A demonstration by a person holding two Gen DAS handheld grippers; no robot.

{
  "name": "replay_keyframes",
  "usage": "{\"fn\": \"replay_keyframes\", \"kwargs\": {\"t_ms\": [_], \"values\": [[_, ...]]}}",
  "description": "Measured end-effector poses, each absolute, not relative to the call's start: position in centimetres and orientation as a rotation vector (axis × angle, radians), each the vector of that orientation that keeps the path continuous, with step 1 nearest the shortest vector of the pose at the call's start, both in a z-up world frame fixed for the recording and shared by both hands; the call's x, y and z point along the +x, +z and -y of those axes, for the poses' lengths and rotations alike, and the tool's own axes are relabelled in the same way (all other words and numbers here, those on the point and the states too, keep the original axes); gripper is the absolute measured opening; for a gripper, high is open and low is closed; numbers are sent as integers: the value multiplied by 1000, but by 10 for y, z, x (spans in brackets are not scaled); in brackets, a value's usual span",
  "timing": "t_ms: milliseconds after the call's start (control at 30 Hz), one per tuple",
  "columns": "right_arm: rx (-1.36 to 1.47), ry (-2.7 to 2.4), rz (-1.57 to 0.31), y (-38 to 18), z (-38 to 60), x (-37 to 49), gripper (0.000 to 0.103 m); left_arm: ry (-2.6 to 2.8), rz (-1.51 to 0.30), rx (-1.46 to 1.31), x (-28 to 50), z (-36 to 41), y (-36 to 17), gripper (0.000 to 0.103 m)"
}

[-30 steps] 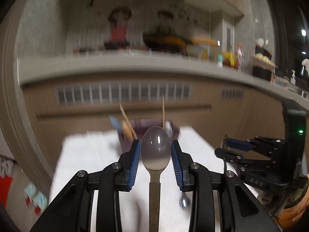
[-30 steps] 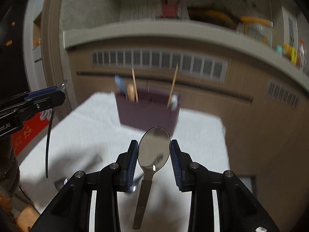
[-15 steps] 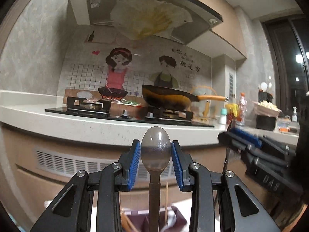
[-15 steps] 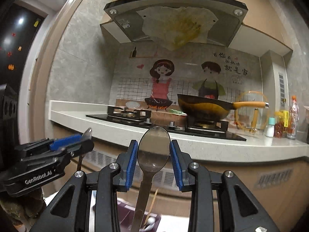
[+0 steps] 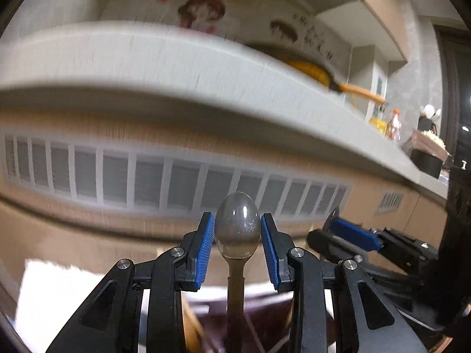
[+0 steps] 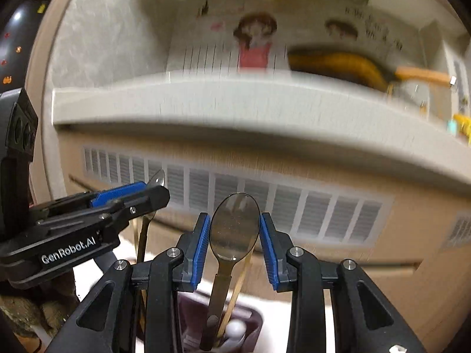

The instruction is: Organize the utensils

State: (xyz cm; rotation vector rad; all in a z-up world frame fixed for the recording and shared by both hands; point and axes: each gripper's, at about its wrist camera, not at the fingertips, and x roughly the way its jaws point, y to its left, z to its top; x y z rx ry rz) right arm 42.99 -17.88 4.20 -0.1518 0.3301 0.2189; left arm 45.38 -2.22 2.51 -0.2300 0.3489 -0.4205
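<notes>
1. A blurred grey counter (image 5: pixel 188 67) and vented cabinet front (image 6: pixel 265 206) fill the background.
2. The left gripper (image 5: pixel 238 235) clamps a steel spoon (image 5: pixel 238 226), bowl up, handle hanging toward the purple utensil holder (image 5: pixel 265 323).
3. The right gripper (image 6: pixel 235 232) pinches a second spoon (image 6: pixel 235 226) above that holder (image 6: pixel 253 326), beside wooden chopsticks (image 6: pixel 235 297).

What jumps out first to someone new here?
Each gripper clamps a metal spoon bowl-up between blue pads: the left gripper holds the left spoon, the right gripper the right spoon. Below them sits the dark purple utensil holder with chopsticks inside. Behind, a blurred counter.
</notes>
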Motion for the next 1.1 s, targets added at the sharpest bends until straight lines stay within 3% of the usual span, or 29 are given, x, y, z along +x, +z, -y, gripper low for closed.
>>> {"fn": "replay_keyframes", "kwargs": {"t_ms": [233, 367, 433, 533, 633, 667, 833, 1100], "values": [[-164, 274, -531, -11, 175, 435, 34, -429, -502, -204, 453, 30, -14, 35], [-158, 278, -578, -16, 175, 426, 60, -433, -511, -192, 441, 31, -6, 54], [-166, 255, -552, -12, 178, 414, 64, -425, -486, -182, 428, 28, 5, 55], [-177, 236, -539, -6, 184, 396, 66, -399, -469, -175, 406, 18, 17, 63], [-200, 228, -533, -3, 186, 368, 86, -374, -484, -165, 382, 4, 20, 65], [-213, 225, -529, -2, 186, 359, 88, -364, -498, -157, 369, -1, 18, 65], [-330, 227, -533, -9, 176, 306, 97, -339, -575, -102, 308, -26, 2, 65], [-389, 257, -599, -35, 175, 224, 98, -331, -700, -38, 199, -62, -34, 68]]}}
